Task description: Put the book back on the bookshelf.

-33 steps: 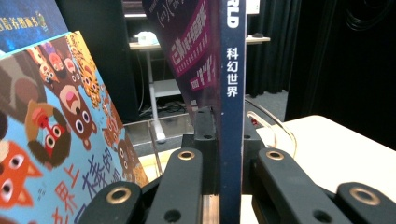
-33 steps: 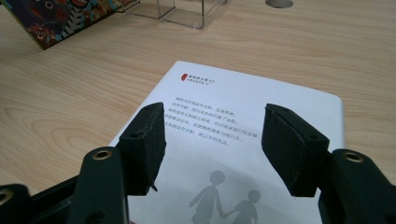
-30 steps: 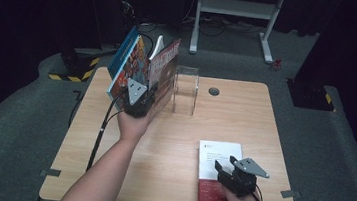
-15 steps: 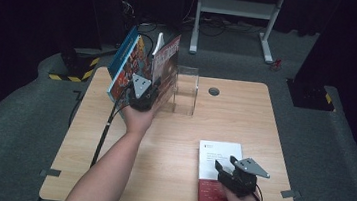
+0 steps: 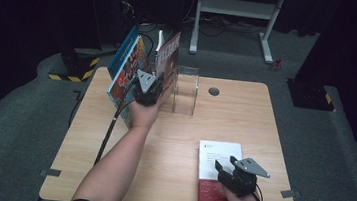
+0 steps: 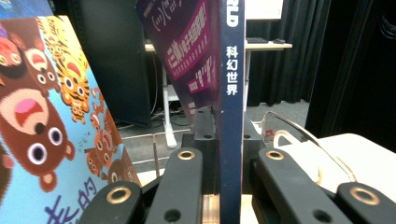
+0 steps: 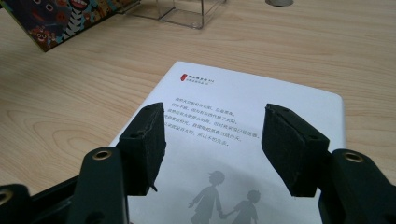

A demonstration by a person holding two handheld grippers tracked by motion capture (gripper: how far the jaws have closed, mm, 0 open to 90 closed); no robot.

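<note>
Fingers of left gripper clamp magazine beside clear stand; right gripper fingers gape over book.

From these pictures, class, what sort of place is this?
Probably a lab or studio set up for recording: a lone wooden table on grey carpet, black curtains around, and hazard-striped equipment on the floor.

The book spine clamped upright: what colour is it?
Dark navy blue spine with white lettering, seen best in the left gripper view.

Mag: navy spine, purple cover. Picture book: blue w/ cartoon animals. Flat book: white, grey silhouettes.
</note>
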